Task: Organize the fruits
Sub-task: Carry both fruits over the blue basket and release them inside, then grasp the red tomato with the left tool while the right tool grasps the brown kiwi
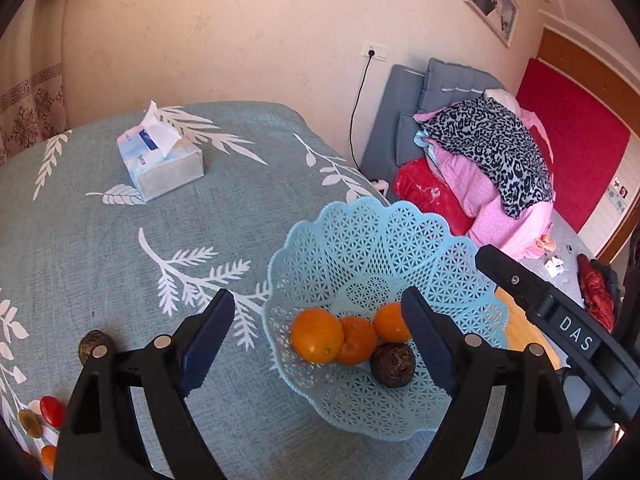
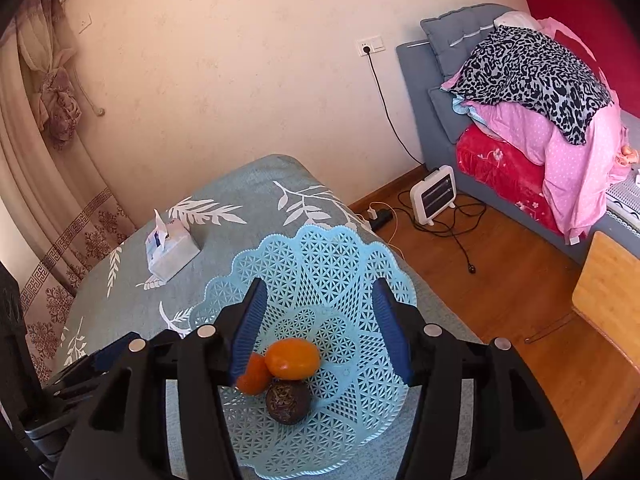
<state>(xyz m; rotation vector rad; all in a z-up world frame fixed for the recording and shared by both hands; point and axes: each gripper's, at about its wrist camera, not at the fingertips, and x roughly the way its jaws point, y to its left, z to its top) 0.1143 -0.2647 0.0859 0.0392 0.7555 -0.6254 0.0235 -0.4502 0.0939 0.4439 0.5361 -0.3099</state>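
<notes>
The left gripper (image 1: 318,346) hangs over the near edge of the basket (image 1: 400,248) with its jaws spread wide and nothing between the pads; one blue pad stands over the cloth left of the basket, the other over the basket's inside. The right gripper (image 2: 320,332) is likewise released, jaws apart and holding nothing, poised above the basket (image 2: 320,264) from the other side, its black body showing at the right edge of the left wrist view.

Between and just beyond the fingers lies the fruit. In the left wrist view three oranges sit in the bottom of the basket: a large orange (image 1: 317,335) at the left, a middle orange (image 1: 358,339) touching it, and a far orange (image 1: 391,322) partly hidden behind the right pad. A dark brown round fruit (image 1: 392,365) rests against them at the near side. The right wrist view shows the same cluster, with one orange partly hidden by the left pad.

The basket is a pale blue plastic lattice with a scalloped rim, standing near the table's (image 1: 100,248) right edge, on a grey-green cloth printed with white leaves. On that cloth, well left of the basket, another dark fruit (image 1: 93,342) lies just beyond the left finger, and at the lower left edge are a red fruit (image 1: 52,410), a brownish one (image 1: 30,424) and a small orange one (image 1: 49,456).

Farther back on the table stands a tissue box (image 1: 160,160). Beyond the table are a bed (image 1: 480,152) piled with bedding, and a small heater (image 2: 434,194) on the wooden floor.
</notes>
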